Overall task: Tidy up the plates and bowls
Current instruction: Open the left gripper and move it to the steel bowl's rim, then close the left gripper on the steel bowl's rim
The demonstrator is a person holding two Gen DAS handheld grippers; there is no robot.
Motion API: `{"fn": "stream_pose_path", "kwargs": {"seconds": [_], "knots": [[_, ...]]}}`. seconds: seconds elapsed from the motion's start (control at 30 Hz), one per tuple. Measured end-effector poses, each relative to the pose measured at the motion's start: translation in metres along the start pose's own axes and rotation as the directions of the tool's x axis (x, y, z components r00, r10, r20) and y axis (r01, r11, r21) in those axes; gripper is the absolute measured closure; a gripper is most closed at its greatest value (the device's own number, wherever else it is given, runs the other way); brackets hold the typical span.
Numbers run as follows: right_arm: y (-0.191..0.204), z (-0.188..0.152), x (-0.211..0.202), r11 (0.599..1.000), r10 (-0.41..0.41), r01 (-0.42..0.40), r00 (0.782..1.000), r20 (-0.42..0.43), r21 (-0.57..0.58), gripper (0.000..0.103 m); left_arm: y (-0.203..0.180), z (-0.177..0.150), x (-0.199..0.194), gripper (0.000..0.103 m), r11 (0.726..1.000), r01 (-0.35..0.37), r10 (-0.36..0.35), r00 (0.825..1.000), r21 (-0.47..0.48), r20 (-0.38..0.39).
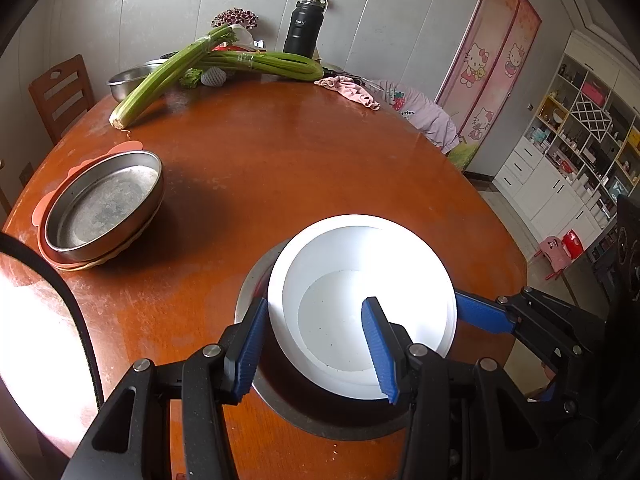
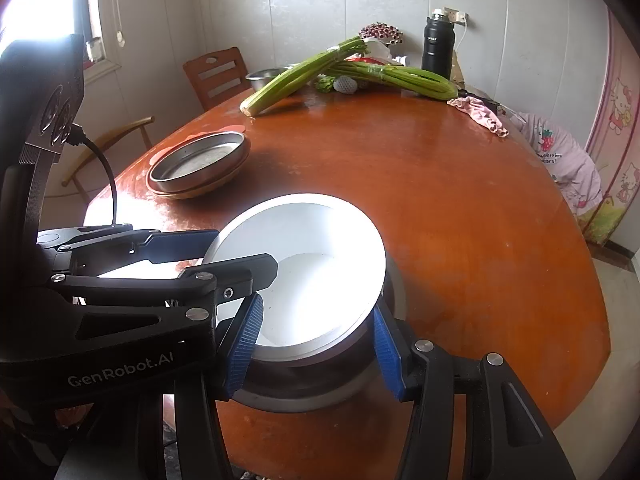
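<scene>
A white bowl (image 1: pixel 360 304) sits tilted inside a steel bowl (image 1: pixel 256 280) near the table's front edge; both show in the right wrist view, the white bowl (image 2: pixel 304 272) and the steel bowl (image 2: pixel 352 360). My left gripper (image 1: pixel 316 348) is open, its jaws straddling the white bowl's near-left rim. My right gripper (image 2: pixel 316 348) is open, its jaws on either side of the bowls' near rims. A steel plate (image 1: pixel 104 204) tops a stack of plates on an orange mat at the left; the plate also shows in the right wrist view (image 2: pixel 200 160).
Celery bunches (image 1: pixel 168 76), a steel basin (image 1: pixel 128 80), a black flask (image 1: pixel 301 28) and a pink cloth (image 1: pixel 352 92) lie at the round wooden table's (image 1: pixel 280 160) far side. A wooden chair (image 1: pixel 60 96) stands at the left.
</scene>
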State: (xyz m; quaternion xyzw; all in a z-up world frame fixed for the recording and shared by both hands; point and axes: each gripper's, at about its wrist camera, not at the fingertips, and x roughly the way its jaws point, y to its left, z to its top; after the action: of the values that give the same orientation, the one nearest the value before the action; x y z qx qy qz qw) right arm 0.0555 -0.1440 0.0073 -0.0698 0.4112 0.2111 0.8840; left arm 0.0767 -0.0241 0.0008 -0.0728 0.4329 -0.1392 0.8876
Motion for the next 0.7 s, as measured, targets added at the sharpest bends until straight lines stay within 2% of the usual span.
{"fn": "stream_pose_path", "kwargs": {"seconds": [0.27, 0.4, 0.7], "knots": [[0.0, 0.0, 0.0, 1.0, 0.0, 0.0, 1.0, -0.001, 0.007, 0.047, 0.003, 0.0, -0.003, 0.055, 1.0, 0.006, -0.006, 1.0, -0.008, 0.009], [-0.003, 0.001, -0.002, 1.0, -0.003, 0.003, 1.0, 0.003, 0.018, 0.047, 0.007, 0.001, -0.007, 0.055, 1.0, -0.016, 0.017, 1.0, -0.019, 0.017], [-0.023, 0.001, -0.004, 0.993, 0.008, -0.007, 1.0, -0.006, 0.116, 0.043, 0.026, 0.001, -0.003, 0.054, 0.996, -0.052, 0.052, 0.999, -0.072, -0.006]]}}
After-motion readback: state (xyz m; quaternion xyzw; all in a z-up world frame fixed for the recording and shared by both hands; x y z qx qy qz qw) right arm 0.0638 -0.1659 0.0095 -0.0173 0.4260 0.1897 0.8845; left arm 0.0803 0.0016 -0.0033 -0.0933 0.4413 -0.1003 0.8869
